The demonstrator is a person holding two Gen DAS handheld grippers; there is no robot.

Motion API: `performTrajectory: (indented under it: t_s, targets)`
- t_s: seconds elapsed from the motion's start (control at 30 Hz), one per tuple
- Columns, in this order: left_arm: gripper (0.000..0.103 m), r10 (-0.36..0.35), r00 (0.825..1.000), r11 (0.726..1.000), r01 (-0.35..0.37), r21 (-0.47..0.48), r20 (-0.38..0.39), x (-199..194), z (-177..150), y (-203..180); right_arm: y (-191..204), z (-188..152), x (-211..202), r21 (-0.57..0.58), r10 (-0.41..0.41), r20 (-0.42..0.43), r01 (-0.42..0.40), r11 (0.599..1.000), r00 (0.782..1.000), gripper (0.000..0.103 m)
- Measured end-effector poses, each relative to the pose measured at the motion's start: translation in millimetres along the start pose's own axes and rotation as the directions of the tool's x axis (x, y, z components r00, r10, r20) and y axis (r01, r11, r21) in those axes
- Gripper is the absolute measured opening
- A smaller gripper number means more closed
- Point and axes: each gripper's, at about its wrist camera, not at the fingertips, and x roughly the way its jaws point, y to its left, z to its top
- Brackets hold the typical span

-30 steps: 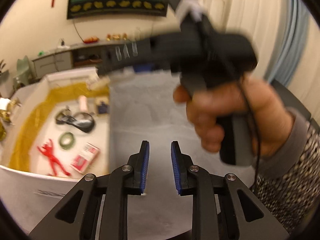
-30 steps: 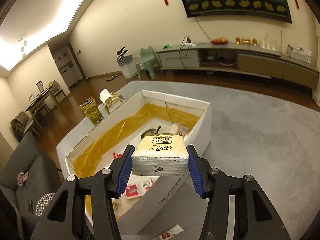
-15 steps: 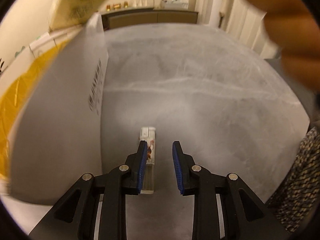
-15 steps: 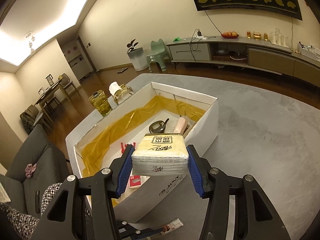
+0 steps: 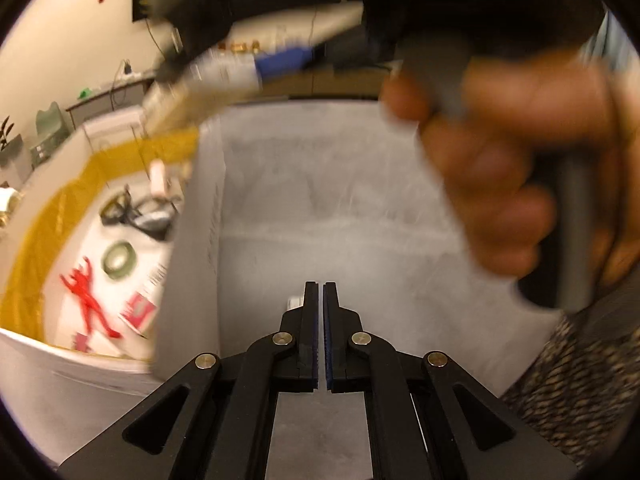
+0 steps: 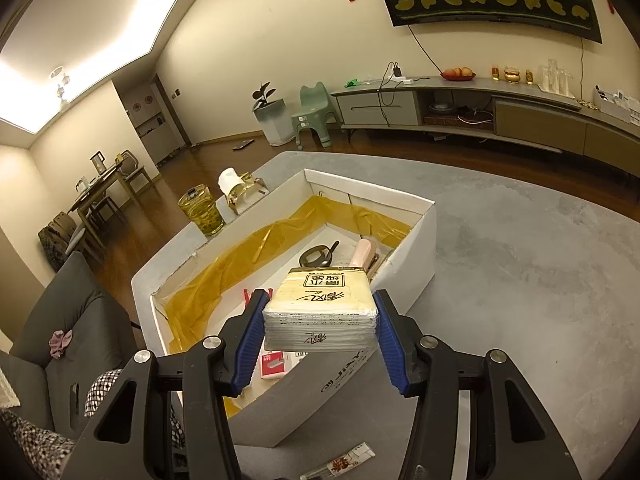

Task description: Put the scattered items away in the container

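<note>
My right gripper (image 6: 320, 340) is shut on a tissue pack (image 6: 322, 312), cream with black print, held in the air over the near corner of the white box (image 6: 424, 248) lined with yellow film. My left gripper (image 5: 320, 312) is shut with its pads nearly touching, low over the grey rug just right of the box wall (image 5: 192, 264). A small white item (image 5: 294, 302) peeks out behind its left finger; I cannot tell whether it is gripped. A flat sachet (image 6: 344, 460) lies on the rug by the box. The right gripper and hand (image 5: 500, 184) pass blurred overhead in the left wrist view.
The box holds a red figure (image 5: 86, 296), a green tape roll (image 5: 118, 260), a red-and-white packet (image 5: 138, 310), a magnifier (image 6: 318, 254) and a pink tube (image 6: 362, 252). A yellow glass (image 6: 200, 210) stands beyond the box. A dark sofa (image 6: 76, 328) is at left.
My left gripper has shut, from a narrow gap to pads nearly touching, down by the sachet. My right gripper has carried the tissue pack slightly further over the box.
</note>
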Motion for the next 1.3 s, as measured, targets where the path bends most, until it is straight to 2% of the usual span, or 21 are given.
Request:
performTrajectory:
  t_s: [0.2,0.33,0.47,0.63,0.73,0.87,0.9,1.03,1.1,1.17,1.2,1.3]
  targets:
    - [0.002,0.045,0.994,0.997,-0.039,-0.068,0.098,-56,32,26,4,9,-5,0.024,0.007,0.034,-0.008,1.0,0.999,0.054]
    - [0.002,0.126,0.985,0.987,-0.112,-0.117,0.118,-75,36,58,10,10,0,0.032,0.021,0.029,-0.022,0.999,0.999,0.054]
    - [0.002,0.173,0.98,0.973,-0.153,-0.174,0.102,-75,39,88,23,9,10,0.011,0.031,0.014,-0.031,0.999,0.999,0.054]
    - [0.003,0.183,0.978,0.97,-0.163,-0.183,0.1,-72,36,91,27,10,18,0.002,0.036,0.022,-0.036,0.999,0.999,0.054]
    - [0.003,0.193,0.977,0.963,-0.171,-0.206,0.09,-71,31,96,27,20,36,-0.009,0.058,0.008,-0.058,0.998,0.998,0.054]
    - [0.007,0.151,0.984,0.967,-0.127,-0.22,0.094,-74,25,100,22,15,57,-0.008,0.058,-0.03,-0.058,0.998,0.998,0.055]
    - [0.013,0.128,0.986,0.973,-0.105,-0.205,0.103,-76,23,95,21,13,60,-0.009,0.051,-0.038,-0.052,0.999,0.998,0.055]
    - [0.014,0.03,0.992,0.993,-0.015,-0.118,0.12,-76,10,59,11,10,58,0.0,0.037,-0.046,-0.037,0.999,0.998,0.054]
    - [0.015,0.006,0.997,0.998,-0.002,-0.055,0.073,-61,1,35,4,12,51,0.017,0.042,-0.036,-0.041,0.999,0.998,0.054]
    - [0.02,0.012,1.0,1.0,-0.012,0.006,0.023,-40,-6,14,-4,15,43,0.035,0.047,-0.027,-0.046,0.998,0.999,0.054]
    - [0.026,0.005,1.0,1.0,-0.005,0.021,0.002,-31,-8,8,-7,16,39,0.044,0.049,-0.023,-0.048,0.998,0.999,0.054]
    - [0.027,0.004,0.998,0.999,-0.001,0.046,-0.065,3,-12,-1,-19,18,18,0.072,0.044,0.01,-0.044,0.996,0.999,0.054]
